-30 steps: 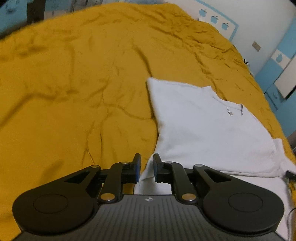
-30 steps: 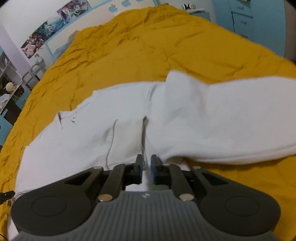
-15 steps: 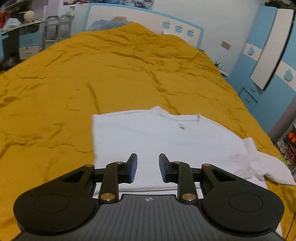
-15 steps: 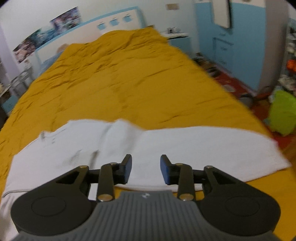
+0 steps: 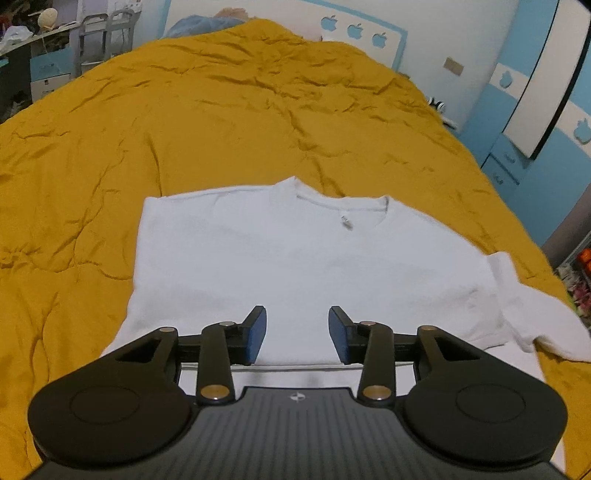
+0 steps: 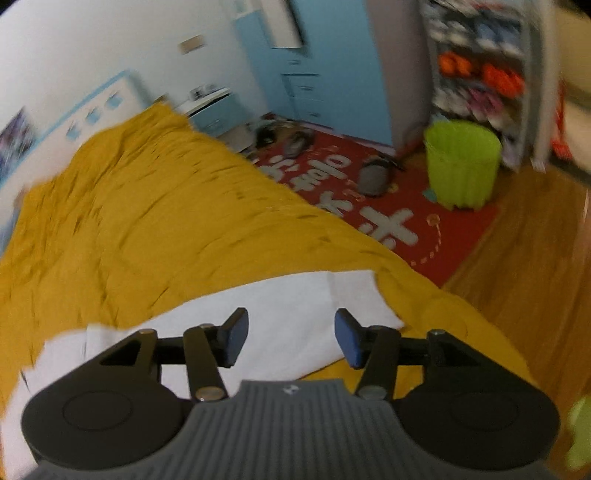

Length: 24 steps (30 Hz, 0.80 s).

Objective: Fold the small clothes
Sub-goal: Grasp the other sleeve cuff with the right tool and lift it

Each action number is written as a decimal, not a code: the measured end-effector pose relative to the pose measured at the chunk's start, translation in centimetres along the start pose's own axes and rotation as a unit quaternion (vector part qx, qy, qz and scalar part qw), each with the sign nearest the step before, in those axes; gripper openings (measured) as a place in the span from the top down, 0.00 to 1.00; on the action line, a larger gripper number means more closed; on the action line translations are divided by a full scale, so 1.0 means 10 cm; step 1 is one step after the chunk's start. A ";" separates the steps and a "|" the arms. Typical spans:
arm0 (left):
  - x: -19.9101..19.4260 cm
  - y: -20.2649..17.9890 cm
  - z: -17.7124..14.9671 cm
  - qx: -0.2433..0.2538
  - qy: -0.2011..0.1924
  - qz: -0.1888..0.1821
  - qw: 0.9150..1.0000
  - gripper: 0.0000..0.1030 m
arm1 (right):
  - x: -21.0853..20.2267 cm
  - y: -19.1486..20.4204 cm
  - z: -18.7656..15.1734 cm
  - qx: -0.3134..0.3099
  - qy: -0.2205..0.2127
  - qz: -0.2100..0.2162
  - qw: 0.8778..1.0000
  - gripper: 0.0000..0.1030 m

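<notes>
A white T-shirt [image 5: 295,266] lies on the mustard bedspread [image 5: 221,122], collar at the far side, its left side folded in, one sleeve [image 5: 535,317] sticking out at the right. My left gripper [image 5: 297,334] is open and empty above the shirt's near part. In the right wrist view the shirt's white cloth [image 6: 288,314] lies near the bed's right edge. My right gripper [image 6: 291,338] is open and empty above it. That view is blurred.
The bed's right edge drops to a red rug [image 6: 369,206] and wooden floor [image 6: 524,280]. A green bin [image 6: 461,170] and shelves [image 6: 480,74] stand beyond. Blue cabinets [image 5: 535,147] line the right wall. A headboard [image 5: 354,33] is at the far end.
Both grippers have opened and let go of the shirt. Both have lifted back. The right gripper has swung to the right toward the bed's edge.
</notes>
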<state>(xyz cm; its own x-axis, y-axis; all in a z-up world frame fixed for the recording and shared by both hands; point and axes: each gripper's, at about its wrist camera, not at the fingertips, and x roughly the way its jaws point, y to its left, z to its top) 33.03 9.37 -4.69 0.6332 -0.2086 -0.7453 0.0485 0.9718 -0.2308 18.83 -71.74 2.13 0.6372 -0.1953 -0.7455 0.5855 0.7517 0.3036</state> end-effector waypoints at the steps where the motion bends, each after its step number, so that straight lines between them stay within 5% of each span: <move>1: 0.04 0.00 -0.01 -0.002 0.005 0.005 1.000 0.55 | 0.07 -0.11 0.00 0.020 0.002 0.003 1.000 0.52; 12: 0.23 -0.19 -0.18 0.000 0.043 0.046 0.998 0.49 | 0.89 -0.88 -0.10 0.177 0.032 -0.003 0.984 0.52; 15: 0.27 -0.21 -0.21 0.005 0.055 0.051 0.997 0.49 | 1.03 -1.04 -0.16 0.213 0.038 0.006 0.976 0.67; 17: 0.27 -0.19 -0.23 0.004 0.057 0.055 0.997 0.49 | 1.05 -1.04 -0.14 0.212 0.031 0.016 0.977 0.91; 24: 0.16 -0.04 -0.21 -0.013 0.041 0.060 0.997 0.49 | 0.55 -0.34 0.07 0.107 -0.041 0.052 0.992 0.98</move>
<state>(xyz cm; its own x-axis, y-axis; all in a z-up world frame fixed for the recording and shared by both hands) 32.42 8.43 -7.09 0.5687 -0.1010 -0.8163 -0.0446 0.9872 -0.1532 20.64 -75.81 -2.57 0.7338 -0.1809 -0.6548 0.6015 0.6211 0.5025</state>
